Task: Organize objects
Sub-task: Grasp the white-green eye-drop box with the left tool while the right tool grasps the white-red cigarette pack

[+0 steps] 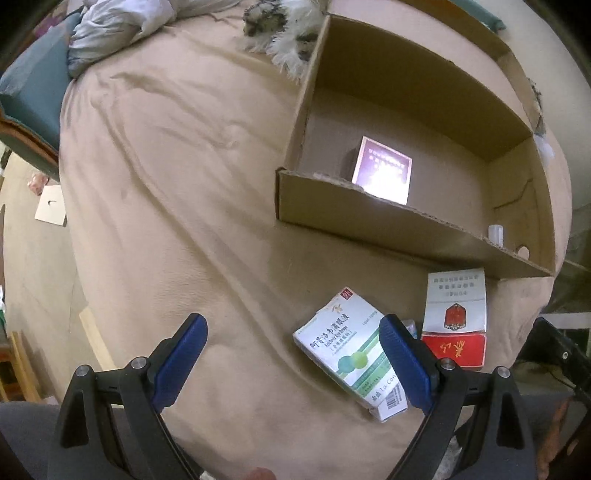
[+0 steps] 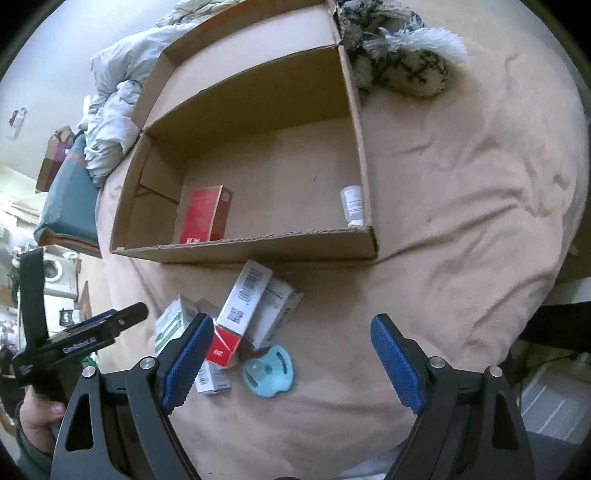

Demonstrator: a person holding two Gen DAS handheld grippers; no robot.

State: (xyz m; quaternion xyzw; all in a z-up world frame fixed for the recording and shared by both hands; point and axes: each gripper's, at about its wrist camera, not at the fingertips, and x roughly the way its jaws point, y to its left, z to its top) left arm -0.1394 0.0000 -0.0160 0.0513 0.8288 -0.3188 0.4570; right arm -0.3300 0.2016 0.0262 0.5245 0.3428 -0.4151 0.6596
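The left gripper point(image 1: 291, 363) hangs low over the bed with its blue-padded jaws spread wide and nothing between them. Just past its right pad lies a white-and-green cardboard eye-drop box point(image 1: 347, 354), flat on the cover, printed with two green circles and a barcode at its near end. Beside it, nearer the carton, rests a white-and-red cigarette pack point(image 1: 455, 317) bearing a red emblem.

The right gripper point(image 2: 291, 356) is likewise spread and empty. Ahead of its left pad sits the same cluster seen from the other side: a white-and-red barcode-printed box point(image 2: 240, 306) lying across other small white boxes point(image 2: 277, 314), and a pale blue plastic pacifier point(image 2: 269, 369) touching the pile's near edge.

Farther on stands a shallow open brown cardboard carton point(image 2: 258, 247), torn along its near wall. Inside it are a red rectangular box point(image 2: 205, 214) toward one side and a small white plastic bottle point(image 2: 352, 205) tucked against the opposite wall; in the left wrist view the box's face is washed out by glare, so its print cannot be read.

Everything rests on a wrinkled beige bed cover point(image 1: 177, 177). Beyond the carton lies a fluffy black-and-white knitted item point(image 2: 399, 62), and crumpled pale grey bedding point(image 1: 118, 26) sits by a teal cushion point(image 1: 33, 85).
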